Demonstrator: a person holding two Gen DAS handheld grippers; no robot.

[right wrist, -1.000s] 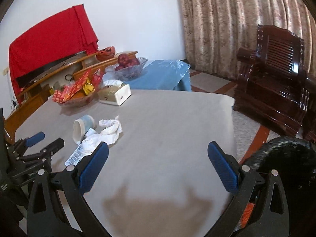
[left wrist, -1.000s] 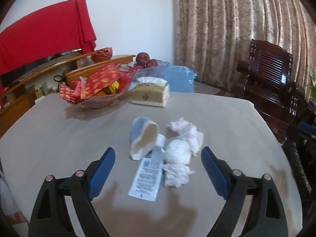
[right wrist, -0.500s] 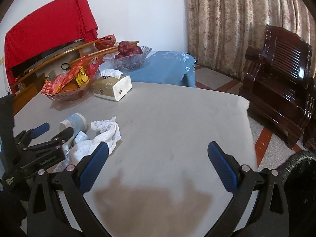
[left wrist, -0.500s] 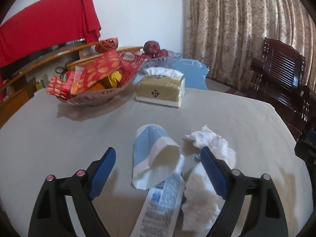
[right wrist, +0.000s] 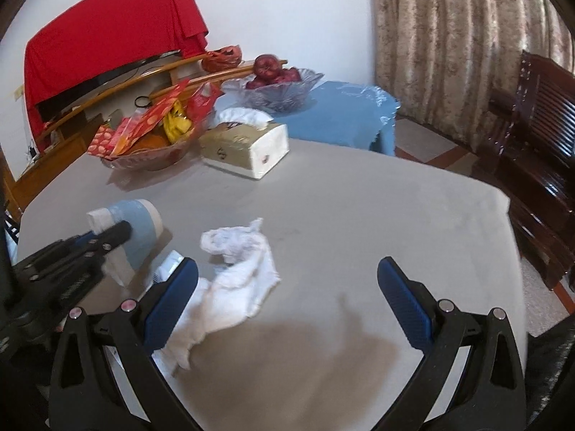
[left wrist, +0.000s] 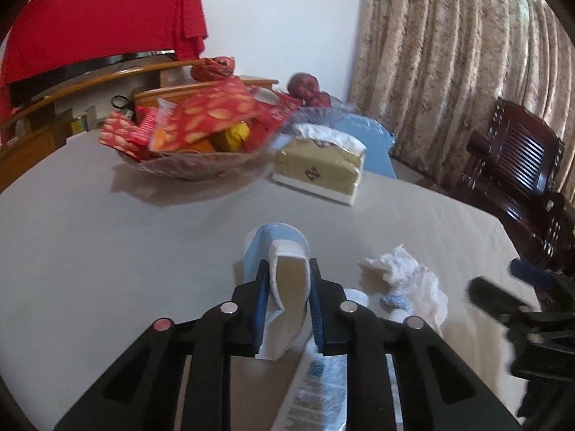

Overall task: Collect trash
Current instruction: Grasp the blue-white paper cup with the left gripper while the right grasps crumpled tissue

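**Item 1 – paper cup** (left wrist: 284, 287). Lies on its side on the table (left wrist: 107, 251), between the fingers of the left gripper (left wrist: 287, 298). Its long axis runs straight ahead along the fingers, open mouth toward the camera, base pointing away. The jaws have just been closing, and the blue pads now press the cup's sides, with the mouth squeezed into a tall narrow oval. Thin white card with a pale blue printed band; light, easily crushed, springy.

**Item 2 – crumpled tissue** (right wrist: 237, 269). White, soft, irregular wad with a trailing tail, limp and compressible. It sits ahead and to the left of the right gripper (right wrist: 287, 298), its near end touching or passing under that gripper's left finger; most of the span between the fingers is bare table. The right gripper stands wide apart, holding nothing, and is the nearer hand for this piece. In judgement, a shift leftward would centre the wad before closing.

**Item 3 – flat printed wrapper** (left wrist: 320, 388). Glossy, white with blue print, lying under and just right of the left gripper, long axis roughly along the fingers. Thin and flat against the table, so likely hard to pinch.

**Item 4 – table.** Smooth matte grey-beige top.
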